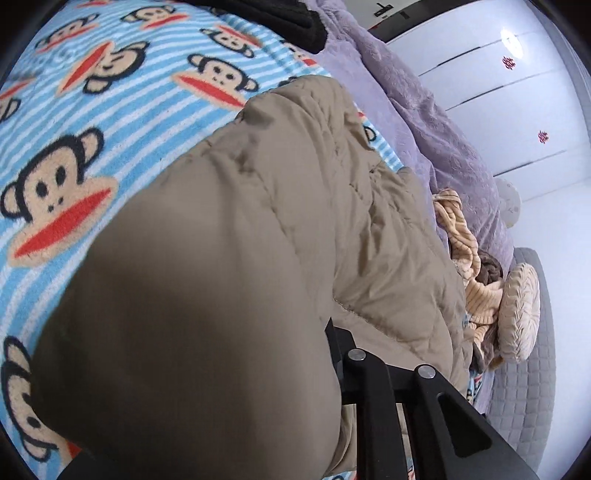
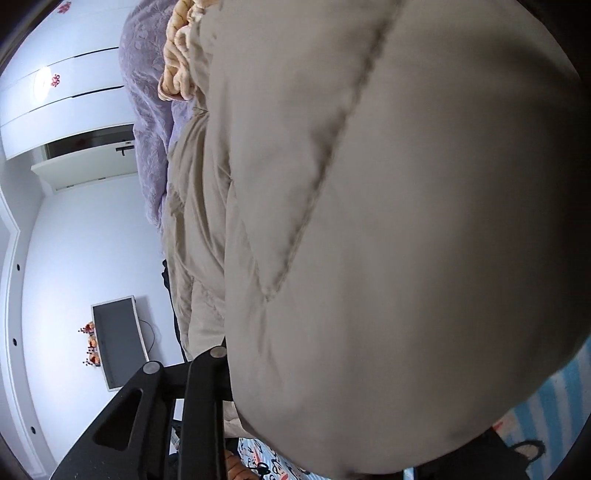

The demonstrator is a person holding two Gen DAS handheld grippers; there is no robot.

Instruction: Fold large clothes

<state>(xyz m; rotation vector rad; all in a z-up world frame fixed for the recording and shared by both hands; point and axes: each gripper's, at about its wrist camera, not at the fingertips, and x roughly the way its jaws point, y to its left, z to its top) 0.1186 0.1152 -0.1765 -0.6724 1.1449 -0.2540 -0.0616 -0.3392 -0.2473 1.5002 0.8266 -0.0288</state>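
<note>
A beige quilted jacket (image 1: 280, 206) lies bunched on a blue striped monkey-print blanket (image 1: 110, 110). One fold bulges up close to the left wrist camera and hides one finger. My left gripper (image 1: 317, 343) is shut on that fold; only its black right finger (image 1: 365, 373) shows. In the right wrist view the same jacket (image 2: 406, 221) fills most of the frame, lifted off the blanket (image 2: 546, 406). My right gripper (image 2: 236, 354) is shut on the jacket's edge, with one black finger (image 2: 207, 373) visible and the other behind the fabric.
A purple fleece blanket (image 1: 436, 122) lies beyond the jacket, with a cream knit garment (image 1: 465, 251) and a round cushion (image 1: 521, 310) beside it. A black garment (image 1: 295, 22) sits at the far edge. White wardrobe doors (image 1: 517, 92) and a wall screen (image 2: 118, 339) stand behind.
</note>
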